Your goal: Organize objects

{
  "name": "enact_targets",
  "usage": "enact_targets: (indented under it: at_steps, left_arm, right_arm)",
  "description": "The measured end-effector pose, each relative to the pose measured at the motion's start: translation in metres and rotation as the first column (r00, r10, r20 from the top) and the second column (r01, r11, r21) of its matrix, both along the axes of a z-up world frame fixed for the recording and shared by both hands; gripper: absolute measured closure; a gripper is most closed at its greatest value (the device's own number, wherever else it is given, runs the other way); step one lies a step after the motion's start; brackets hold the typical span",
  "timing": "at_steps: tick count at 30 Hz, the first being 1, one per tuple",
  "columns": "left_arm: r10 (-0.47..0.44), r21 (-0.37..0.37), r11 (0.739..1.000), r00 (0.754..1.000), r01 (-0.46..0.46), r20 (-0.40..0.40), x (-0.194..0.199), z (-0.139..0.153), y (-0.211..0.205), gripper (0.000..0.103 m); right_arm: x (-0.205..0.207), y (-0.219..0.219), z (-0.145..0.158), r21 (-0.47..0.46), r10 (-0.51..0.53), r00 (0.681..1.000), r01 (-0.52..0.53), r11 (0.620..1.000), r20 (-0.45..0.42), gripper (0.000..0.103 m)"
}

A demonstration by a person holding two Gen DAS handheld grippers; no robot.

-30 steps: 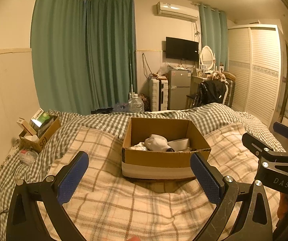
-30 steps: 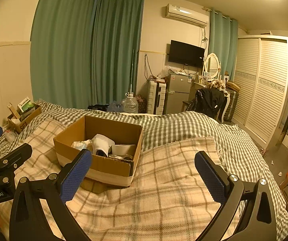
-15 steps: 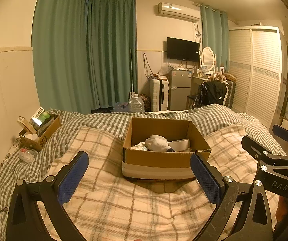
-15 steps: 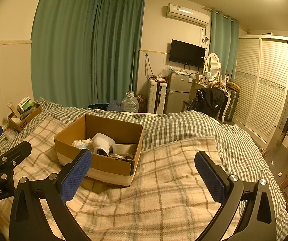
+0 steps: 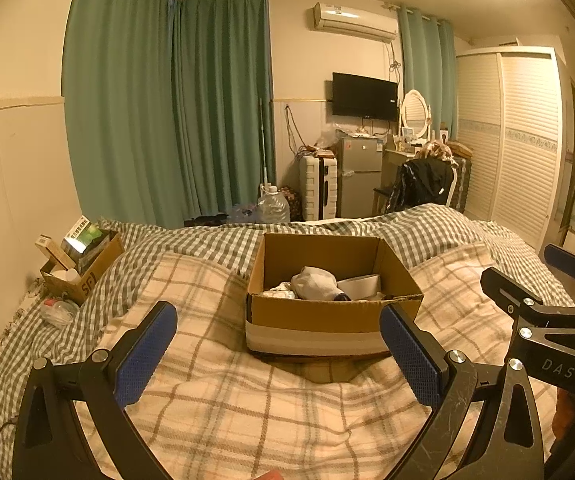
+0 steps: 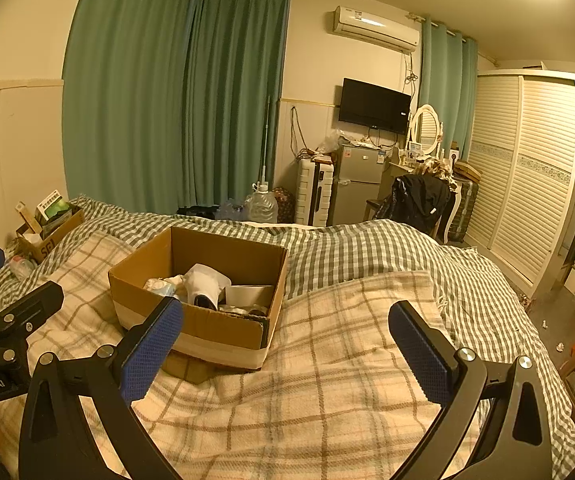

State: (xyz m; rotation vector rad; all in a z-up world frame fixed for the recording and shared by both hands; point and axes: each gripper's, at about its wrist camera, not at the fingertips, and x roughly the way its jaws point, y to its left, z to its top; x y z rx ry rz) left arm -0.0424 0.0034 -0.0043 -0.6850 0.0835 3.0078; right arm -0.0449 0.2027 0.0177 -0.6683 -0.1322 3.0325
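Note:
An open cardboard box (image 5: pixel 319 314) sits on a plaid blanket (image 5: pixel 255 404) on the bed. It holds a white rolled cloth item (image 5: pixel 313 286) and several pale things. My left gripper (image 5: pixel 277 354) is open and empty, just in front of the box. My right gripper (image 6: pixel 287 356) is open and empty, to the right of the box (image 6: pixel 207 326), above the blanket (image 6: pixel 327 380). Each gripper shows at the edge of the other's view.
A small cardboard box (image 5: pixel 81 268) of packets sits at the bed's left edge by the wall, with a plastic bag (image 5: pixel 57 312) beside it. Beyond the bed are a water jug (image 5: pixel 273 208), suitcase, fridge and a chair with a jacket (image 5: pixel 423 184). A wardrobe (image 6: pixel 527 176) stands at right.
Both views have shifted only slightly. The grippers stay open and nothing on the bed has moved.

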Motion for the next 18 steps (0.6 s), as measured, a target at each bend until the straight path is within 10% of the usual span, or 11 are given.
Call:
enact_targets:
  at_steps: [18]
  left_arm:
    - [0.014, 0.005, 1.0, 1.0, -0.014, -0.005, 0.001, 0.0033, -0.0051, 0.0]
  right_arm:
    - [-0.0007, -0.0013, -0.0018, 0.006, 0.003, 1.0, -0.003, 1.0, 0.009, 0.0]
